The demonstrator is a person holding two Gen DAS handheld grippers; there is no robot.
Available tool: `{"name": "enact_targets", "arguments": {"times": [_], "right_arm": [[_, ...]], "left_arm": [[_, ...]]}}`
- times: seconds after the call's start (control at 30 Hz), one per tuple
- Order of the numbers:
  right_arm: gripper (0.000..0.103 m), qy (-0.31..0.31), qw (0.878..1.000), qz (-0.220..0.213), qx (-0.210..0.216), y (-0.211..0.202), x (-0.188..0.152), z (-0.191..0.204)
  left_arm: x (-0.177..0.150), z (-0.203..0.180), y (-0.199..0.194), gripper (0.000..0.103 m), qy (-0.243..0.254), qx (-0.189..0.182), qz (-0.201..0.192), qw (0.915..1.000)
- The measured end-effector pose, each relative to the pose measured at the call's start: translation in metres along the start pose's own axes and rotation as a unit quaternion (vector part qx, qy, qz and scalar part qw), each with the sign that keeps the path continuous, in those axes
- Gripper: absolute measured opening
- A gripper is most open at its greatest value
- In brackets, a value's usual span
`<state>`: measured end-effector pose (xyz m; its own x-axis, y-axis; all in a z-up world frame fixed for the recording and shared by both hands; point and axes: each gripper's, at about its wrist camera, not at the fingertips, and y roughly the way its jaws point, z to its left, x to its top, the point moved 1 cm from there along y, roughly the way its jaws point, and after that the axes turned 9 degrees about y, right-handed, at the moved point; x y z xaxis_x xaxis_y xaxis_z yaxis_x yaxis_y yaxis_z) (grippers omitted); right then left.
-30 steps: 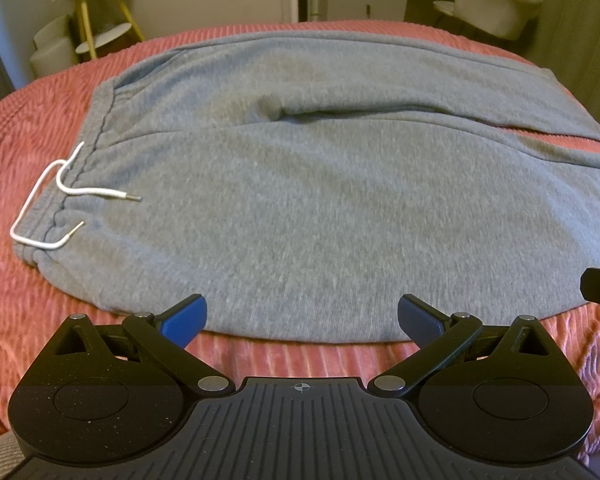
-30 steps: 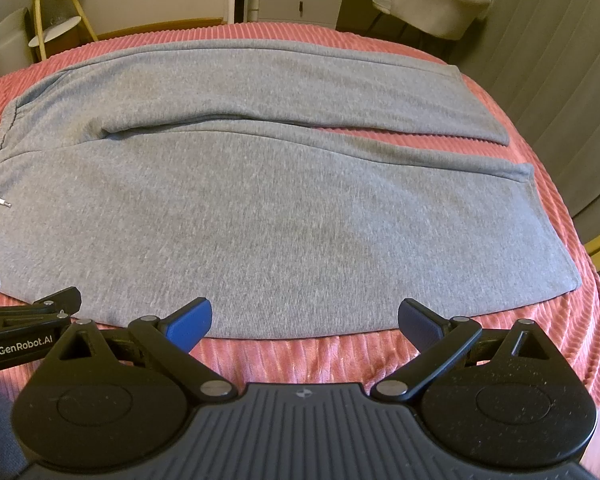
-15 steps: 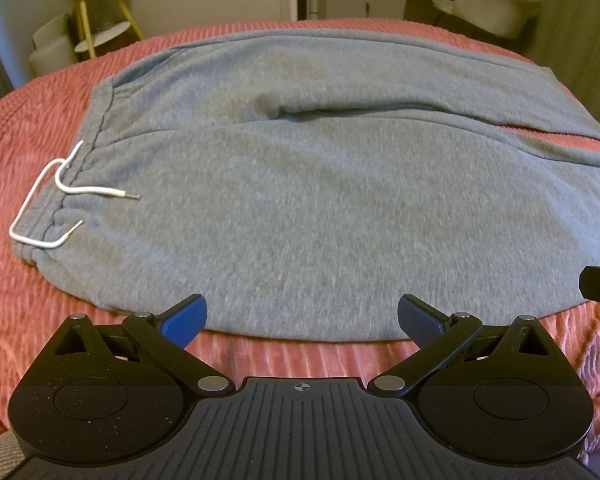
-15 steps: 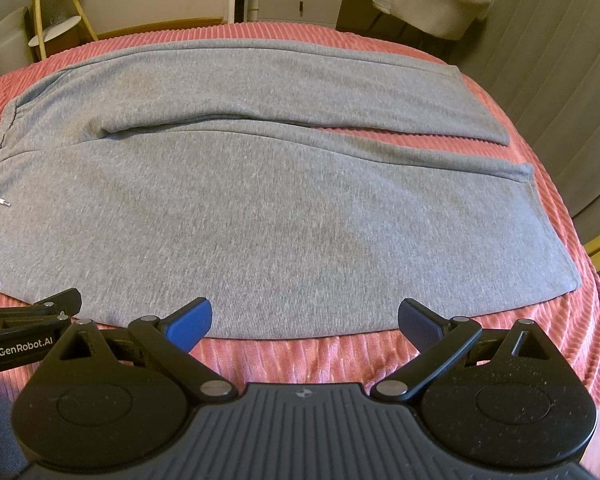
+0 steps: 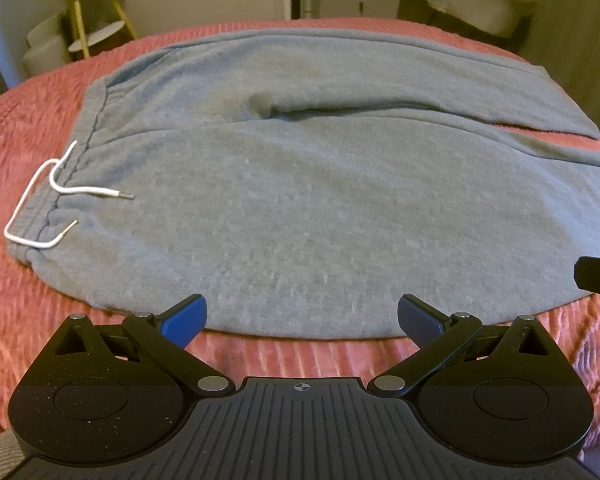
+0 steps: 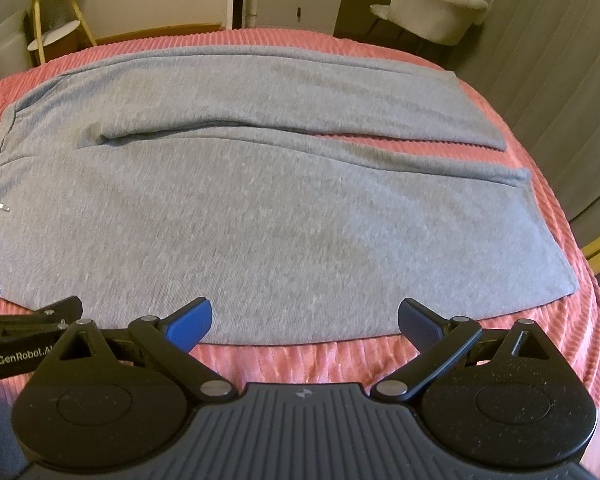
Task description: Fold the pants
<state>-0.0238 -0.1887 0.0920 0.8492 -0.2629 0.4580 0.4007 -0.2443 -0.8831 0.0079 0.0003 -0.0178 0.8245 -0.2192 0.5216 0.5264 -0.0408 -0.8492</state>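
We see the bed (image 6: 300,360), covered in a ribbed pink spread, carrying everything. The grey pants (image 6: 280,216) lie flat across it, waistband toward the left edge, both legs running toward the right edge, the far leg set slightly apart from the near one. A white drawstring (image 5: 40,204) loops off the waistband onto the spread. Our left hand-held gripper (image 5: 302,318) hangs at the bed's near edge, fingers spread wide and grasping nothing, just short of the pants' near hem. Our right hand-held gripper (image 6: 304,318) is likewise released, beside it.
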Motion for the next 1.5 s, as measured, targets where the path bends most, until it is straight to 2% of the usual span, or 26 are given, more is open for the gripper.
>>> {"name": "enact_targets", "arguments": {"times": [0.17,0.27,0.4,0.5,0.53,0.6,0.63,0.7,0.73,0.77,0.87,0.9,0.93,1.0,1.03,1.1,1.17,1.23,1.33,1.4,1.43,1.5], "right_arm": [[0.1,-0.001,1.0,-0.004,-0.002,-0.001,0.001,0.001],[0.1,0.007,1.0,-0.03,-0.002,-0.008,0.004,-0.002],[0.1,0.051,0.993,-0.094,0.044,-0.026,0.016,-0.021],[0.1,0.11,0.98,-0.143,0.082,-0.032,0.028,-0.047],[0.1,0.132,0.977,-0.141,0.094,-0.028,0.034,-0.056],[0.099,0.183,0.969,-0.084,0.144,-0.003,0.05,-0.076],[0.1,0.219,0.958,-0.05,0.177,0.015,0.058,-0.087],[0.1,0.262,0.944,-0.035,0.196,0.037,0.072,-0.099],[0.099,0.269,0.945,-0.053,0.179,0.042,0.08,-0.101],[0.099,0.265,0.947,-0.091,0.154,0.043,0.09,-0.101],[0.099,0.228,0.941,-0.23,0.097,0.042,0.121,-0.091],[0.099,0.208,0.942,-0.247,0.087,0.049,0.135,-0.085],[0.099,0.174,0.953,-0.228,0.097,0.068,0.156,-0.078],[0.1,0.147,0.97,-0.156,0.115,0.108,0.189,-0.068],[0.1,0.148,0.973,-0.129,0.121,0.128,0.204,-0.064],[0.099,0.159,0.975,-0.106,0.11,0.167,0.236,-0.06],[0.1,0.178,0.975,-0.099,0.09,0.2,0.268,-0.06],[0.099,0.207,0.972,-0.086,0.067,0.234,0.296,-0.056],[0.099,0.255,0.964,-0.053,0.058,0.281,0.339,-0.063],[0.099,0.273,0.959,-0.046,0.053,0.304,0.36,-0.068],[0.097,0.275,0.959,-0.047,0.043,0.314,0.366,-0.067],[0.082,0.283,0.958,-0.042,0.023,0.334,0.377,-0.063]], "left_arm": [[0.001,0.001,-0.002,0.103,-0.003,-0.002,-0.003,1.0],[0.003,0.002,-0.009,0.103,-0.008,0.004,-0.02,0.9998],[0.015,0.009,-0.028,0.103,-0.032,0.012,-0.073,0.9968],[0.039,0.019,-0.035,0.103,-0.064,0.01,-0.094,0.9934],[0.052,0.023,-0.034,0.103,-0.078,0.015,-0.096,0.9923],[0.078,0.03,-0.029,0.103,-0.107,0.024,-0.093,0.9896],[0.092,0.033,-0.024,0.103,-0.122,0.023,-0.09,0.9881],[0.114,0.04,-0.014,0.103,-0.155,0.023,-0.096,0.983],[0.125,0.043,-0.006,0.103,-0.171,0.033,-0.099,0.9798],[0.133,0.045,0.002,0.103,-0.179,0.049,-0.101,0.9773],[0.152,0.05,0.039,0.103,-0.185,0.093,-0.095,0.9737],[0.153,0.053,0.052,0.103,-0.176,0.101,-0.095,0.9747],[0.152,0.056,0.067,0.103,-0.165,0.115,-0.097,0.9747],[0.146,0.063,0.092,0.103,-0.157,0.151,-0.1,0.9709],[0.143,0.067,0.104,0.103,-0.155,0.17,-0.104,0.9674],[0.144,0.076,0.121,0.103,-0.156,0.198,-0.115,0.961],[0.149,0.088,0.133,0.103,-0.169,0.215,-0.127,0.9535],[0.151,0.098,0.143,0.103,-0.188,0.217,-0.142,0.9474],[0.151,0.106,0.155,0.103,-0.197,0.217,-0.155,0.9434],[0.151,0.109,0.164,0.103,-0.19,0.224,-0.156,0.9431],[0.152,0.109,0.169,0.103,-0.186,0.225,-0.149,0.9449],[0.154,0.111,0.179,0.103,-0.181,0.229,-0.13,0.9476]]}}
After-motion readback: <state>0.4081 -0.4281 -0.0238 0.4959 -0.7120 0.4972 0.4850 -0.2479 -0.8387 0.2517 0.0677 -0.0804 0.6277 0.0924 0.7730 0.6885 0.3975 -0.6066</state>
